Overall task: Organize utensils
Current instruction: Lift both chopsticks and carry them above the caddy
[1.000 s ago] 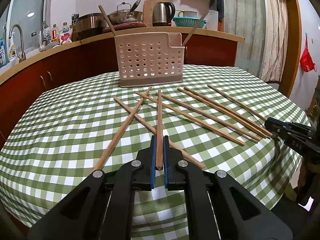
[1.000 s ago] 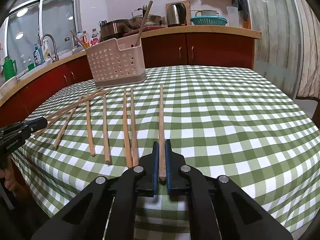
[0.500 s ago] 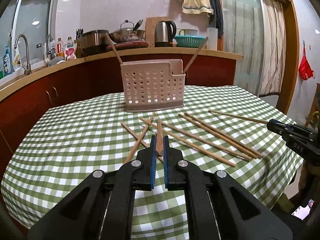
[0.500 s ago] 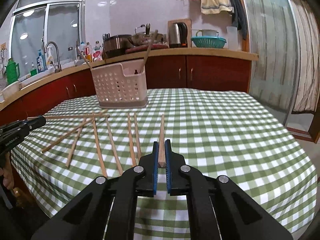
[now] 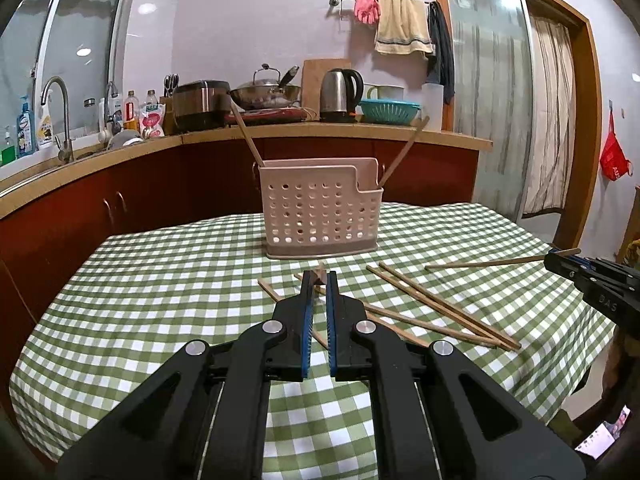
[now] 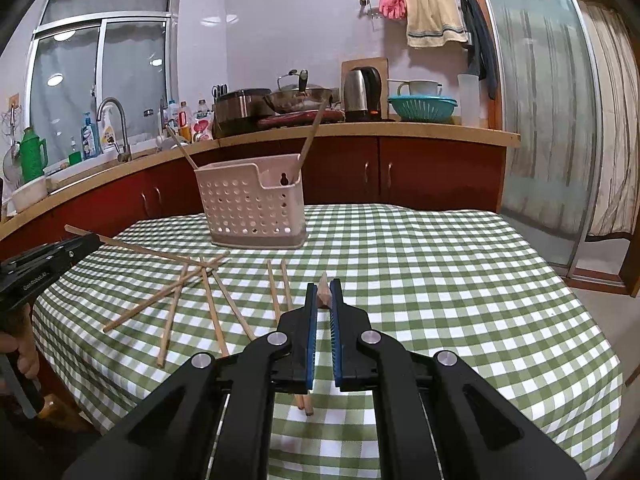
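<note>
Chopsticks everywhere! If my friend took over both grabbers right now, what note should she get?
Left hand-held gripper: shut on one chopstick, lifted off the table.
Right hand-held gripper: shut on another chopstick, also in the air.
Holder: pink perforated caddy at the far side of the checked tablecloth.
Done: two chopsticks already lean inside the holder.
Left: drop both held sticks in, then collect the loose chopsticks lying on the cloth in front of the holder.

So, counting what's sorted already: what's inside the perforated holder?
Two chopsticks lean out of the holder, one at each end. Their lower ends and anything shorter are hidden by its walls.
</note>
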`<state>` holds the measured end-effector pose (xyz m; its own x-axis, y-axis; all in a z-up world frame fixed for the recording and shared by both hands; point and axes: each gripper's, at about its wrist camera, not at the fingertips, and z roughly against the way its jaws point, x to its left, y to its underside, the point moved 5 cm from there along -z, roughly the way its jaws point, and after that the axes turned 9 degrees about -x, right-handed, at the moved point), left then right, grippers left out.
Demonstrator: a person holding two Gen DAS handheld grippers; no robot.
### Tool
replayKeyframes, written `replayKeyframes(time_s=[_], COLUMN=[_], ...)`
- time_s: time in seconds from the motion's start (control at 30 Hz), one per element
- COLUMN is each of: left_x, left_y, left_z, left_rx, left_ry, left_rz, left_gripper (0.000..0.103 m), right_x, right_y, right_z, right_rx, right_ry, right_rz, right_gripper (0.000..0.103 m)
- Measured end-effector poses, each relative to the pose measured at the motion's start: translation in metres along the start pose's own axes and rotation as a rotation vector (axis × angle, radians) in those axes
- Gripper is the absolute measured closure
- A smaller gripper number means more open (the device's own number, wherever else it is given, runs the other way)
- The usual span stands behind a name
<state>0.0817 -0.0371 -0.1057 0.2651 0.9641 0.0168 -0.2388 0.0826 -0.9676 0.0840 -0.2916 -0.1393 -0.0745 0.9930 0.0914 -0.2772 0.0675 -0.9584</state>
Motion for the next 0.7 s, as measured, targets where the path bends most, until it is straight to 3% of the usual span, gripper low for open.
replayKeyframes(time_s=[0.7], left_x=[0.012], left_y=[-0.034], left_z=[-0.002], left_rx=[-0.098], left_ry=[-0.012], left_rz=[0.013], left_gripper=[0.097], right_x=[0.007], right_y=[-0.030], right_z=[-0.001], right_rx=[-0.053], right_ry=[-0.011], right_rz=[-0.008], right_gripper=[0.096])
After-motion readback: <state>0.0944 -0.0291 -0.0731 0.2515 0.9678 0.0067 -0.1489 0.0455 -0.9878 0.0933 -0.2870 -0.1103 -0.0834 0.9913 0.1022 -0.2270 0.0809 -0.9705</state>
